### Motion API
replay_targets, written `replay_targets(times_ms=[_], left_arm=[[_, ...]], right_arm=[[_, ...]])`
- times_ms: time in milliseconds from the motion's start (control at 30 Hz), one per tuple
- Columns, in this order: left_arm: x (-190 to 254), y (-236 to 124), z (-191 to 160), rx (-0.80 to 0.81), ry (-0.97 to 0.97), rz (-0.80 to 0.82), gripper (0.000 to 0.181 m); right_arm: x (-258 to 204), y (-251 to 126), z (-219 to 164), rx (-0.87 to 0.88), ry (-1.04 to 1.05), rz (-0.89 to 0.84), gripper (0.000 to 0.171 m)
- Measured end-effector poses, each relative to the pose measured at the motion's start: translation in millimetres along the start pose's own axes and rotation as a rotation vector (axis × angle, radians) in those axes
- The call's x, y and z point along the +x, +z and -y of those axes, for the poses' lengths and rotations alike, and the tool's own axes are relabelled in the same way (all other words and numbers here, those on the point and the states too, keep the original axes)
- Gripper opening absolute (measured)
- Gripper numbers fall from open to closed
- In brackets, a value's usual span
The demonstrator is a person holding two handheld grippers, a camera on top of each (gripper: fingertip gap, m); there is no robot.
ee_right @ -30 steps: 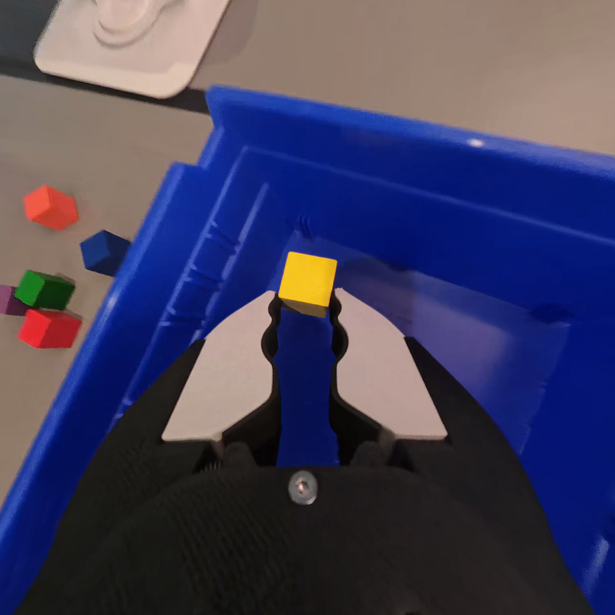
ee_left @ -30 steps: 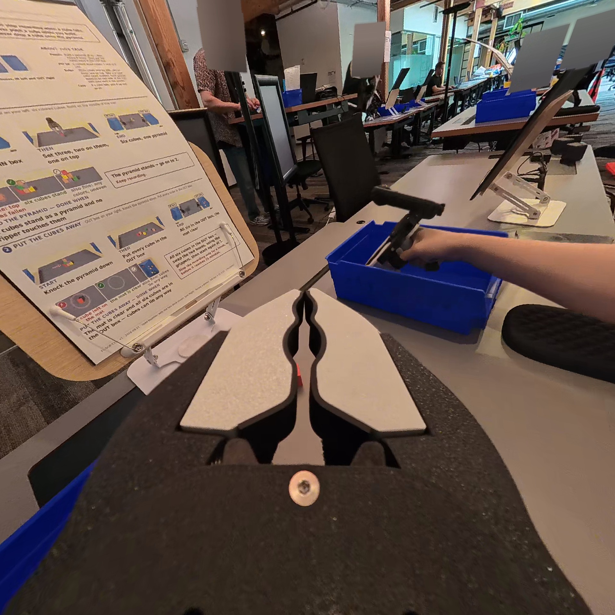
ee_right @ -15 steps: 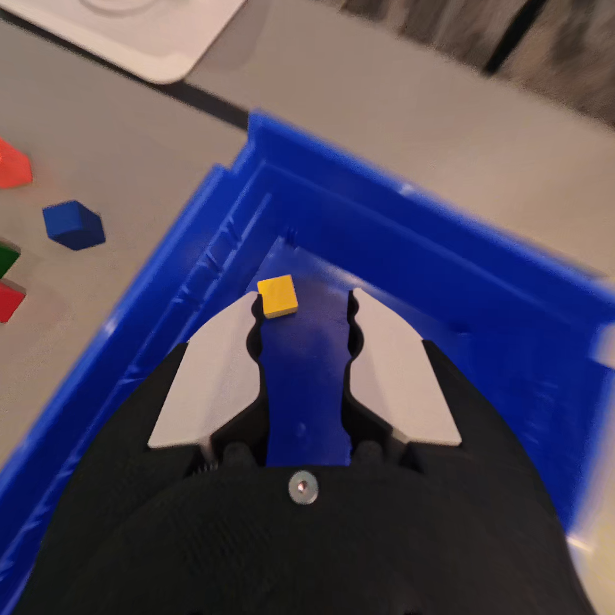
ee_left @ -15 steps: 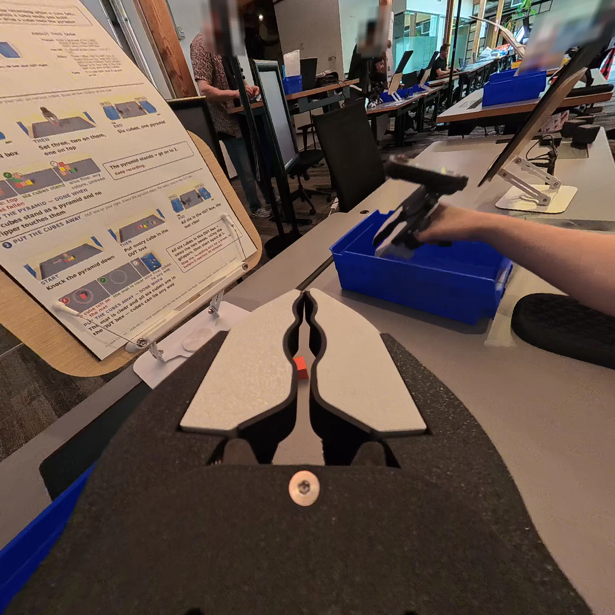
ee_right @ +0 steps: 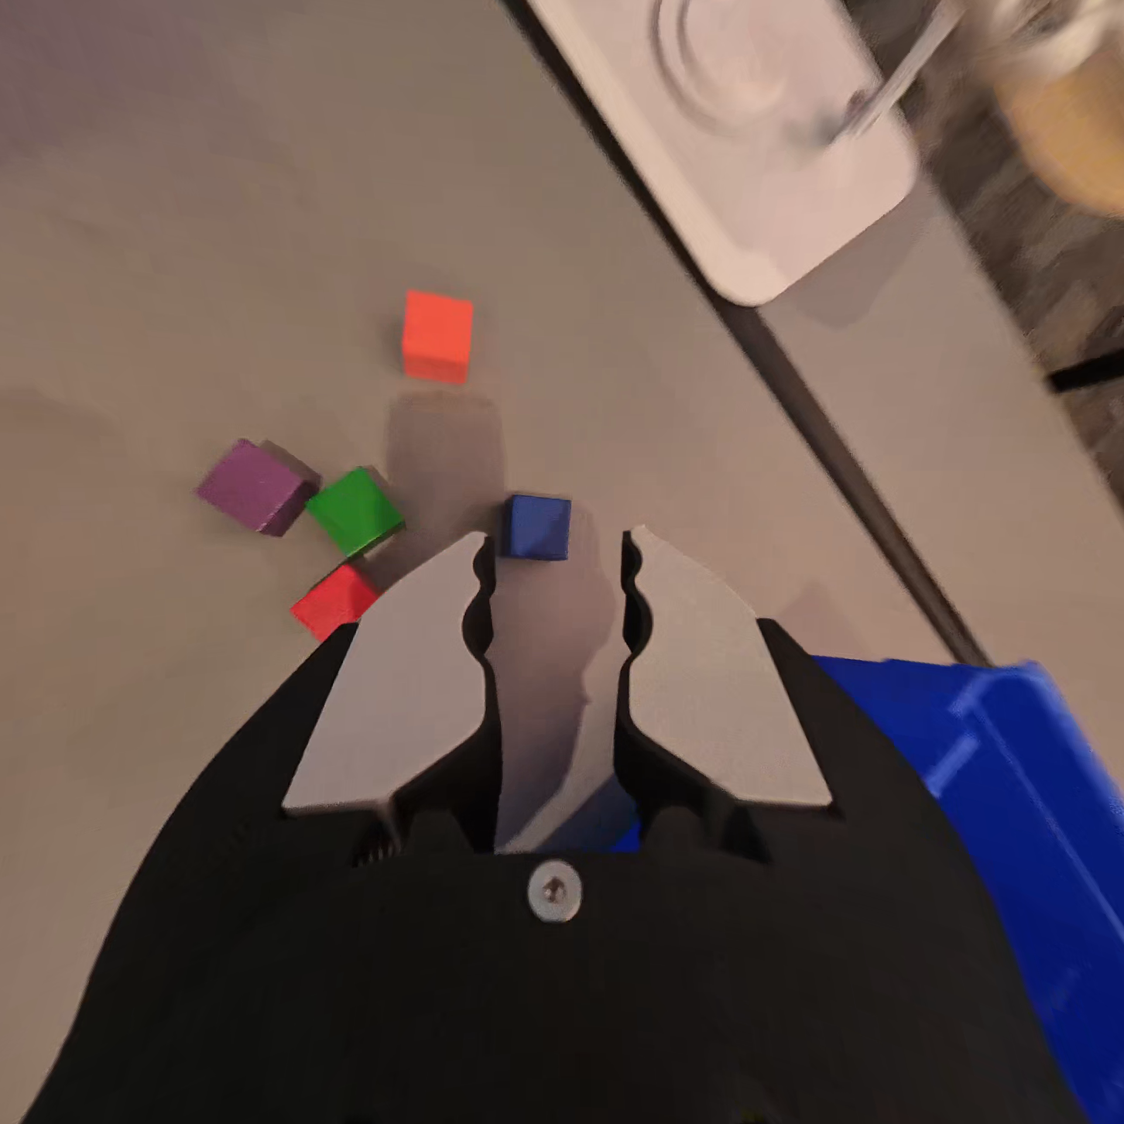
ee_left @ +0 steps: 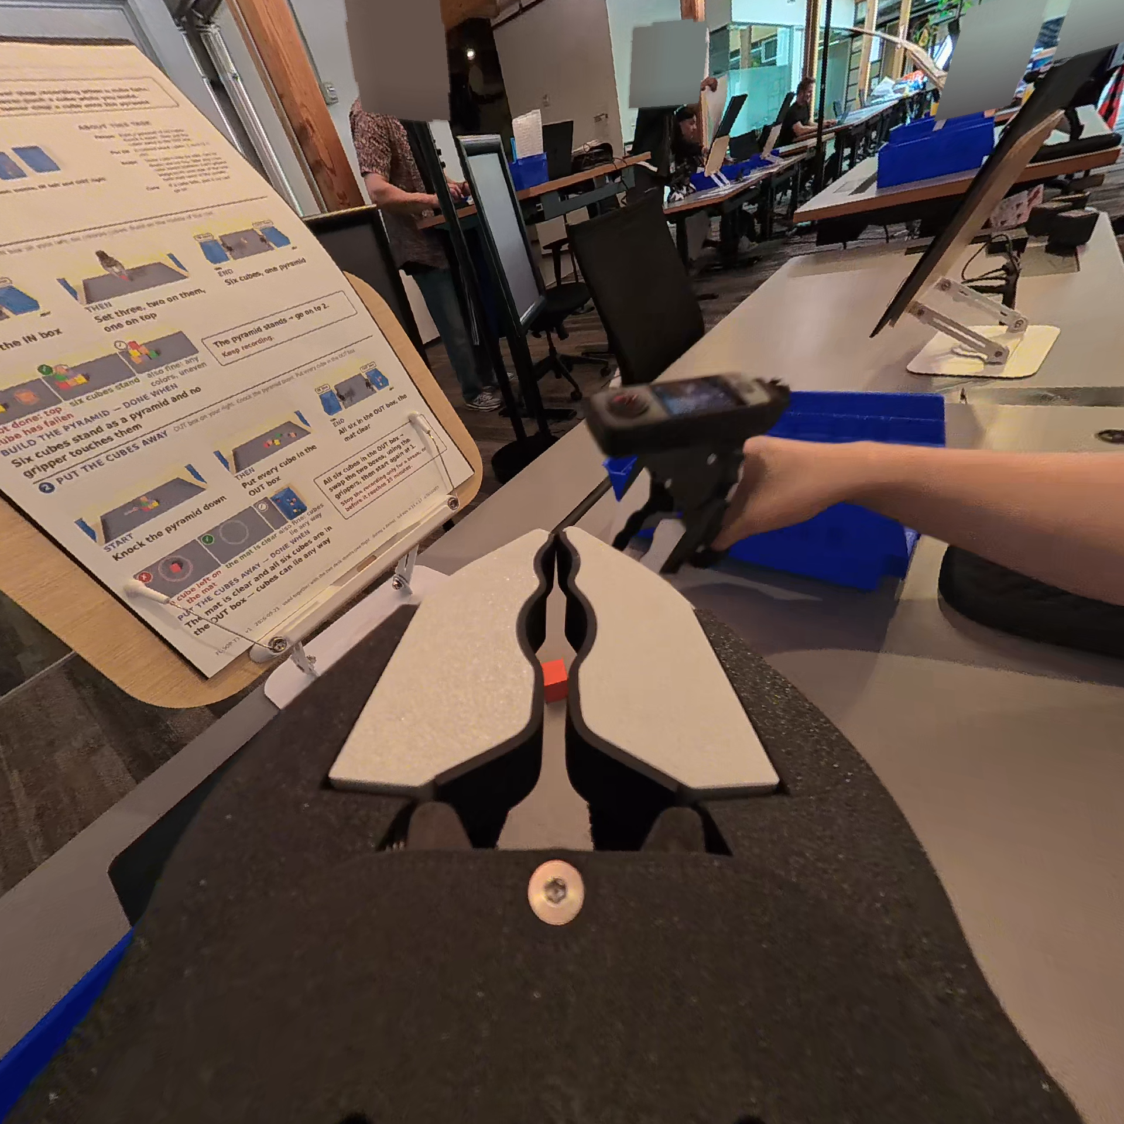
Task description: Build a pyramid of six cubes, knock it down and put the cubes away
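Grey surface (ee_right: 182,243) with five cubes loose on it: orange cube (ee_right: 437,334) off alone, purple cube (ee_right: 255,486) and green cube (ee_right: 354,509) just beside each other, red cube (ee_right: 331,599) near them. Right gripper (ee_right: 553,538) hangs empty, fingers spread, blue cube (ee_right: 537,526) just past the tips and the bin (ee_right: 1003,790) behind it. Left gripper (ee_left: 556,538) idles, fingers pressed together on nothing. I'd drop straight over blue, straddle its flat sides (not corners), then squeeze.

Matt cubes (ee_right: 437,336); glossy plastic bin (ee_right: 1034,821); wooden board (ee_left: 73,608).
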State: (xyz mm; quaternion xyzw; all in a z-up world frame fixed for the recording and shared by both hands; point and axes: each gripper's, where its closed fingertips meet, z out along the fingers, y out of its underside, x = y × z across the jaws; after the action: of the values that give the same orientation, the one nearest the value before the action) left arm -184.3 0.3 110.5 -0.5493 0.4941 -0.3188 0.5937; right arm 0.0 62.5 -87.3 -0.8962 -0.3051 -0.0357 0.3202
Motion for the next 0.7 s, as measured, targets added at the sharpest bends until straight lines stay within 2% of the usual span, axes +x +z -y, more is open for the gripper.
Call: replay_targets(times_ms=[133,200,333,367,433,467,533,600,700], left_arm=[[-0.4,0.5,-2.5,-0.01,0.007,-0.004,0.0],[-0.2,0.5,-1.9,-0.009,0.009,-0.007,0.0],[-1.4,-1.0,-0.9,-0.008,0.019,-0.003,0.0],[-1.8,-1.5,-0.7,-0.007,0.018,-0.002,0.0],[-3.2,-2.4,0.0,-0.003,0.016,0.001,0.0],[-3.8,-2.8,0.4,-0.002,0.013,0.002,0.0],[-4.2,-3.6,0.9,0.001,0.011,0.002,0.0],[-4.6,-4.5,1.5,0.002,0.016,0.006,0.0],[-5.4,-5.8,2.4,0.004,0.018,0.011,0.0]], right_arm=[[-3.8,36.2,-10.8,-0.084,0.091,0.046,0.041],[-4.3,47.2,-18.3,-0.137,0.126,0.063,0.049],[-5.1,60.2,-28.2,-0.182,0.13,0.077,0.05],[-6.5,62.0,-30.6,-0.191,0.136,0.086,0.049],[-8.9,61.6,-27.2,-0.158,0.138,0.106,0.03],[-9.5,60.6,-27.4,-0.157,0.137,0.109,0.03],[-12.2,52.6,-23.7,-0.148,0.144,0.112,0.03],[-17.1,28.3,-3.6,-0.062,0.131,0.11,0.03],[-10.0,-44.3,43.6,0.189,0.094,0.048,0.03]])
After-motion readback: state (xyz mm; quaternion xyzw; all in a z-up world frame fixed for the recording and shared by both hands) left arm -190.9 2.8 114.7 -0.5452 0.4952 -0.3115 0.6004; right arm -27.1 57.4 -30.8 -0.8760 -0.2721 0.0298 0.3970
